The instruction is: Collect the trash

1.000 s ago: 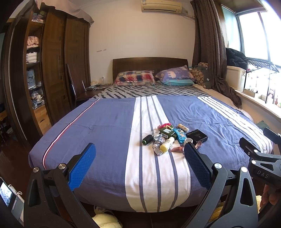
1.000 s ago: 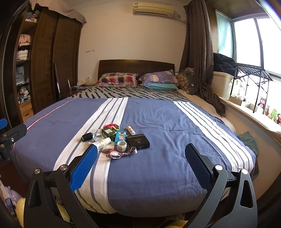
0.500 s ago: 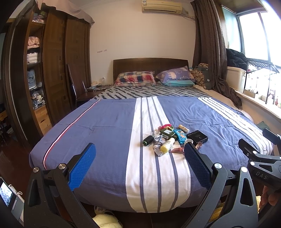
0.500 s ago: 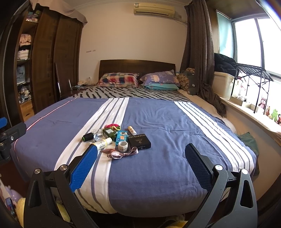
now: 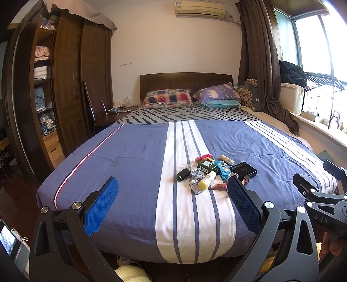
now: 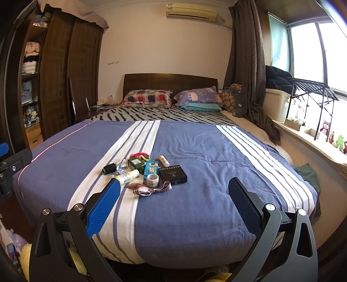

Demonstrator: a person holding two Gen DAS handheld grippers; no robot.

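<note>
The trash (image 6: 147,171) lies in one cluster on the bed (image 6: 206,151), on and just beside the white stripe band, nearer the foot edge than the pillows (image 6: 147,98). In the cluster: a black box (image 6: 172,173) on the right, a white tape roll (image 6: 152,179) touching its near-left corner, a teal packet (image 6: 151,167) and a green bottle (image 6: 136,163) behind the roll, a dark spool (image 6: 109,168) at the left end, a yellow-capped bottle (image 5: 207,180) lying on its side, a small tube (image 6: 163,161) at the far side, a pink scrunchie (image 6: 139,155) at the far edge, crumpled grey wrap (image 5: 194,186), and a ribbon (image 6: 149,188) nearest the foot edge.

The left tongs (image 5: 172,198) stand wide open and hold nothing; they hang off the foot edge, well short of the cluster. The right tongs (image 6: 174,199) are likewise spread fully and empty, also off the foot edge; their body shows at the right border of the left view, with fingers (image 5: 331,247) of a hand on the grip.

Beyond the bed: headboard (image 6: 170,81), wardrobe (image 6: 56,71) on the left, curtain (image 6: 247,65) and window (image 6: 314,50) on the right, air conditioner (image 6: 190,10) on the far wall.

Against the earlier frames, the cluster sits marginally lower and larger in both views; both tongs have crept slightly toward the bed. Jaw spread is unchanged. No item in the cluster has shifted.
</note>
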